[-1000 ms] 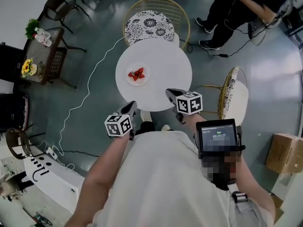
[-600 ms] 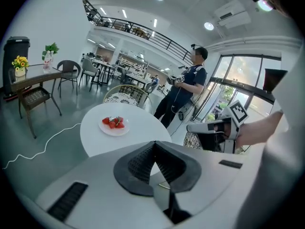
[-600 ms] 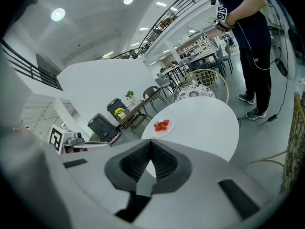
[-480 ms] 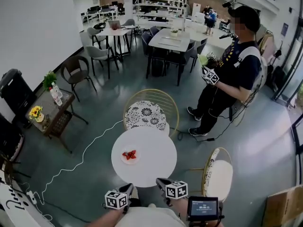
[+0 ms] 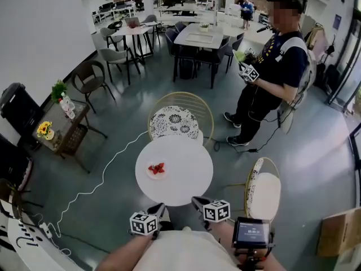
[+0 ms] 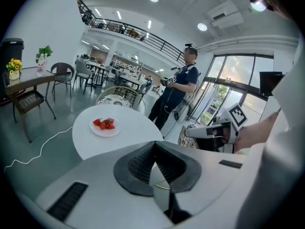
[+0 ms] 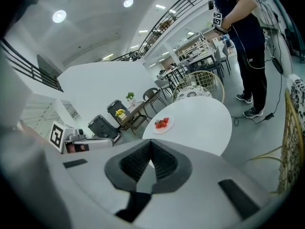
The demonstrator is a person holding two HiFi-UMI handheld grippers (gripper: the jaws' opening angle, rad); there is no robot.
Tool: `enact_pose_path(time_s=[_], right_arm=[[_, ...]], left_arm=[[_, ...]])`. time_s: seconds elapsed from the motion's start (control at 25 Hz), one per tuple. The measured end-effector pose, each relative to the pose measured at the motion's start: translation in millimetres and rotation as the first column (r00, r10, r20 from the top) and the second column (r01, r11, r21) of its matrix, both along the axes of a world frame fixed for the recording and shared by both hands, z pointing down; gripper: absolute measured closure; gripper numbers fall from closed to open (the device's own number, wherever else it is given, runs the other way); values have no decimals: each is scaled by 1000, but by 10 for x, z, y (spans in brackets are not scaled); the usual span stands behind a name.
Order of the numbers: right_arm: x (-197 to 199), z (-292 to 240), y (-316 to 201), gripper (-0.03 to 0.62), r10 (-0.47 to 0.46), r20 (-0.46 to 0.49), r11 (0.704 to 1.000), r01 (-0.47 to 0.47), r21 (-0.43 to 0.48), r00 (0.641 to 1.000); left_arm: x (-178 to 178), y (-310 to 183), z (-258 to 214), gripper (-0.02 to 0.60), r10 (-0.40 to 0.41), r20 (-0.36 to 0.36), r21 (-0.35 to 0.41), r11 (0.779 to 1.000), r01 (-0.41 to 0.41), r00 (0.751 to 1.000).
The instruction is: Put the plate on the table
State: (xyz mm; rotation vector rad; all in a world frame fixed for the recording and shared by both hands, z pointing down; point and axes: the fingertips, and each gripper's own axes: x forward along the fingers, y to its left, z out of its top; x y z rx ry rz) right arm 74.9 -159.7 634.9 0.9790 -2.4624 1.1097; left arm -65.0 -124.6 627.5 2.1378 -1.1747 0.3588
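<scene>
- Left gripper [image 5: 159,209] and right gripper [image 5: 197,201] are side by side at the near edge of the round white desk [image 5: 189,179], the fingers of each pressed together on nothing
- Plate [image 5: 149,172] with strawberries [image 5: 157,167] rests on the desk's left part, well apart from both grippers
- Patterned chair [image 5: 174,123] stands behind the desk, with a person [image 5: 271,66] standing farther off

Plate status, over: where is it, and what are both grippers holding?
Left gripper, right gripper: jaws shut, empty. Plate with strawberries already on the round table, ahead of both. Nothing in between.
</scene>
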Motion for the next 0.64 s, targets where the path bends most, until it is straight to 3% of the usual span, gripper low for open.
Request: enact_pose_path(time_s=[0.16,0.48,0.64], right_arm=[[6,-230,-146,590,-2,-3,999,3,53,1000],[-387,-134,-201,589,-58,-13,996,59,64,998],[-381,-53,15,589,-76,-25,997,76,27,997]], left_arm=[[66,-180,-211,577,15,-13,56,998,-14,1000],[-326,-138,-103,577,-49,-20,47,998,50,999],[-343,112,-8,577,-76,-22,20,997,77,997]])
